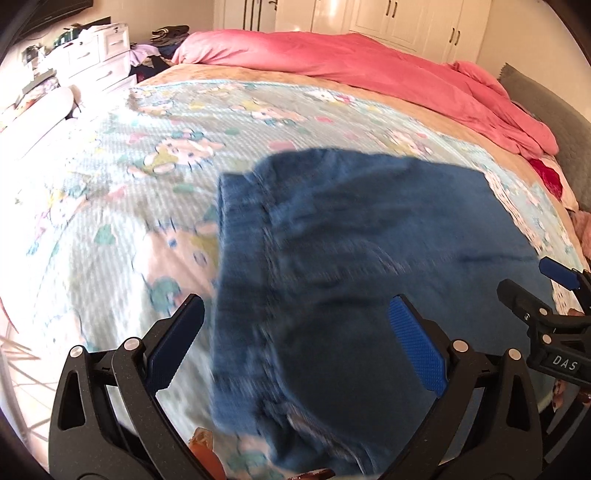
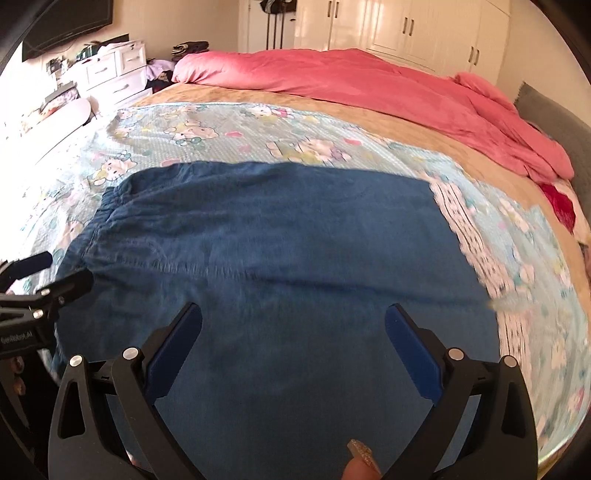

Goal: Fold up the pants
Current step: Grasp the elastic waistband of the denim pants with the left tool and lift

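Note:
Blue denim pants (image 1: 369, 258) lie folded flat on the cartoon-print bed sheet (image 1: 147, 166), elastic waistband to the left (image 2: 110, 199). My left gripper (image 1: 295, 314) is open and empty above the pants' left edge. My right gripper (image 2: 293, 317) is open and empty above the middle of the pants (image 2: 277, 240). The right gripper also shows at the right edge of the left wrist view (image 1: 535, 284), and the left gripper at the left edge of the right wrist view (image 2: 55, 269). Both views are motion-blurred.
A pink duvet (image 1: 369, 70) is bunched along the far side of the bed. White drawers (image 1: 96, 55) with clutter stand at the far left. White wardrobes (image 2: 406, 26) line the back wall. A grey headboard (image 1: 554, 122) is at the right.

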